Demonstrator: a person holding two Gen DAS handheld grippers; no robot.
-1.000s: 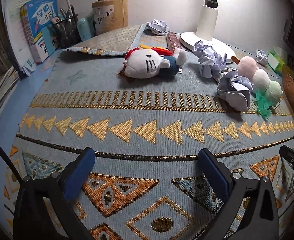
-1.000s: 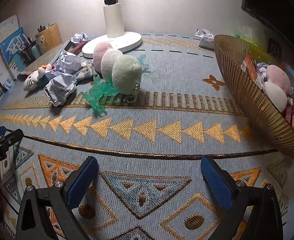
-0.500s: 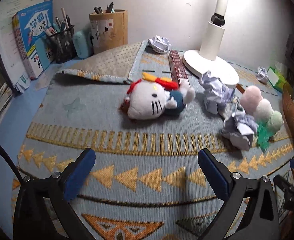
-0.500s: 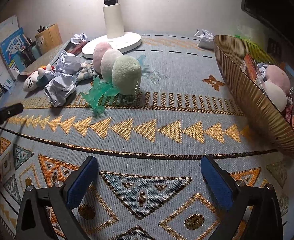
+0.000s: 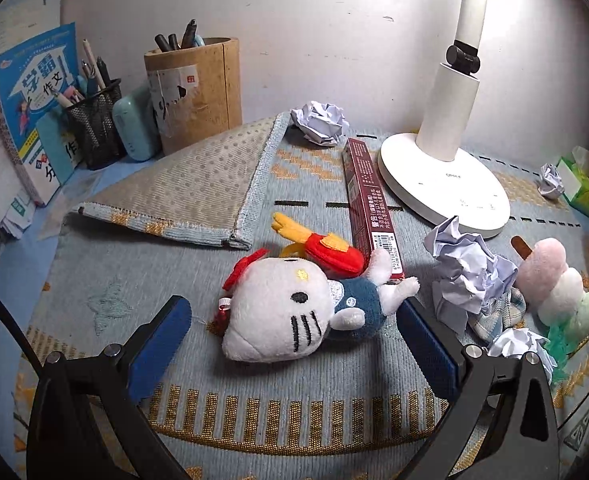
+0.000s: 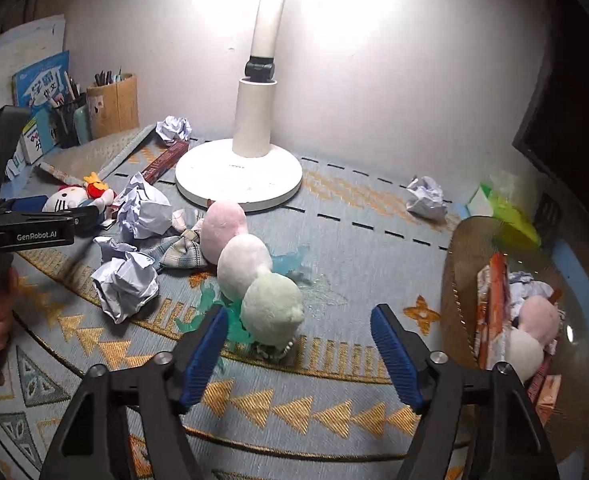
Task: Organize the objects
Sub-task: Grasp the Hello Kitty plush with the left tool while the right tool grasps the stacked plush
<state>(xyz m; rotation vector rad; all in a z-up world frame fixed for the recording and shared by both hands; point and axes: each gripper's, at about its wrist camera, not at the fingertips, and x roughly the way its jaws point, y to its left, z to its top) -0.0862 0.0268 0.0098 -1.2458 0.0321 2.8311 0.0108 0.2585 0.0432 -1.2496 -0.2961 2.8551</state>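
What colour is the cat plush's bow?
Red; the cat plush bow shows best in the left wrist view.

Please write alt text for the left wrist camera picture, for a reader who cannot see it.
The open left gripper frames a white cat plush toy lying on a patterned blue mat. Behind it lie a dark red box, crumpled paper and a white lamp base.

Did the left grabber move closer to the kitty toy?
Yes. The left gripper has gone forward across the mat toward the lamp base; its open jaws now sit either side of the kitty plush, not closed.
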